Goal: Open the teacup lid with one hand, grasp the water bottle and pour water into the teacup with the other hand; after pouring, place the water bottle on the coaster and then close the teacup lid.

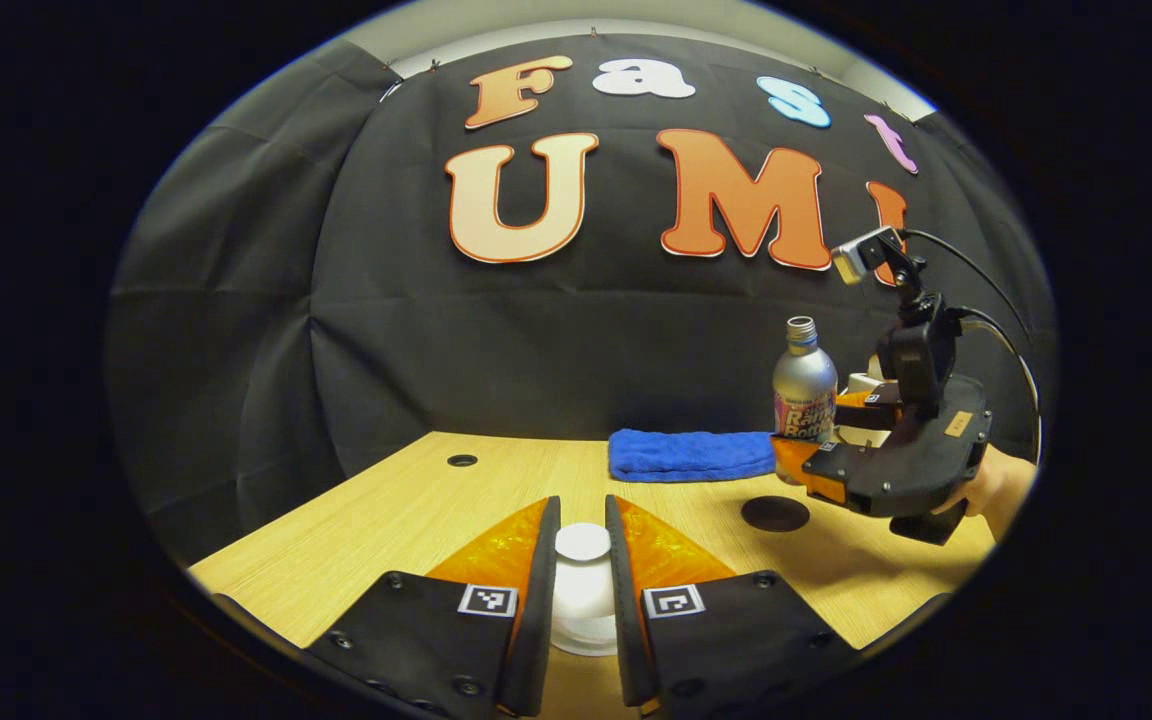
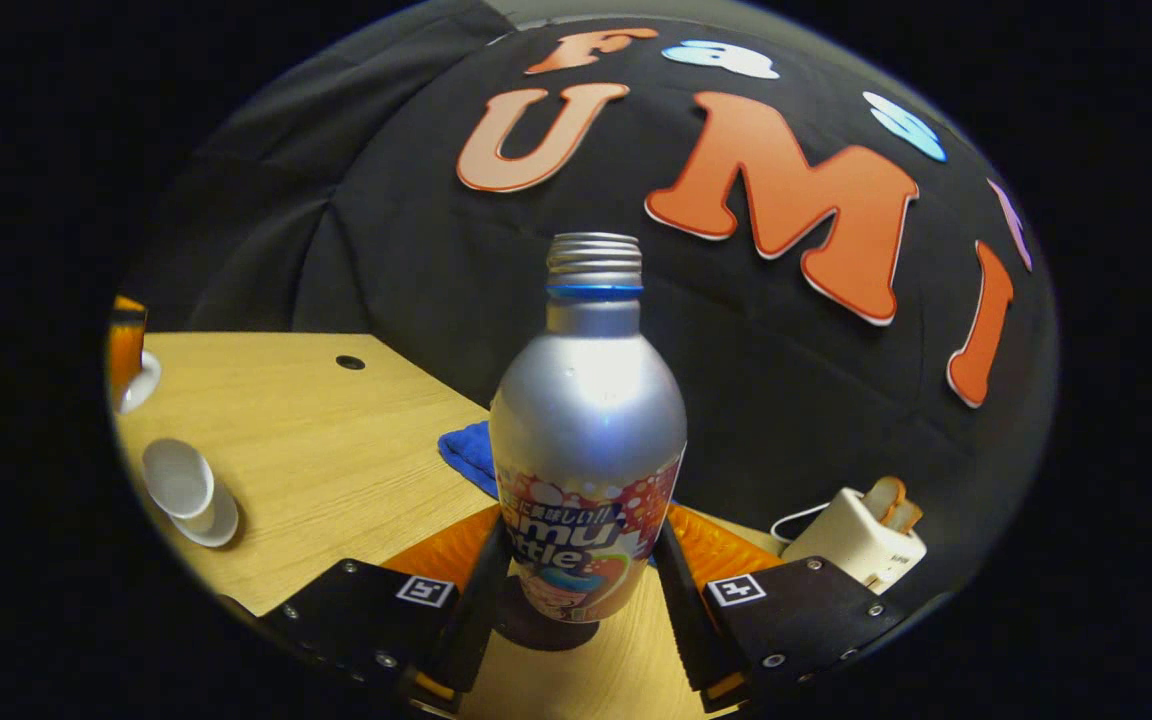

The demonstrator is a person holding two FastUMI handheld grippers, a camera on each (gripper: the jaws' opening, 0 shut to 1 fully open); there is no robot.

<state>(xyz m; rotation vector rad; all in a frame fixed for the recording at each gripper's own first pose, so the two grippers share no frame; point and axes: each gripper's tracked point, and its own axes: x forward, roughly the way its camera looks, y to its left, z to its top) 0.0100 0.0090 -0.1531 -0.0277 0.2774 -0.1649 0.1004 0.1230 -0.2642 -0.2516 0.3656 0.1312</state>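
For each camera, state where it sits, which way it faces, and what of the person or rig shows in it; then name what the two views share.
Left gripper view: rides the left gripper, facing the booth wall across the table; its fingers flank the white teacup; the right gripper and a hand show farther right.
Right gripper view: rides the right gripper, facing the wall; its fingers flank the water bottle, just above the coaster.
Shared: bottle, teacup, blue cloth, table.
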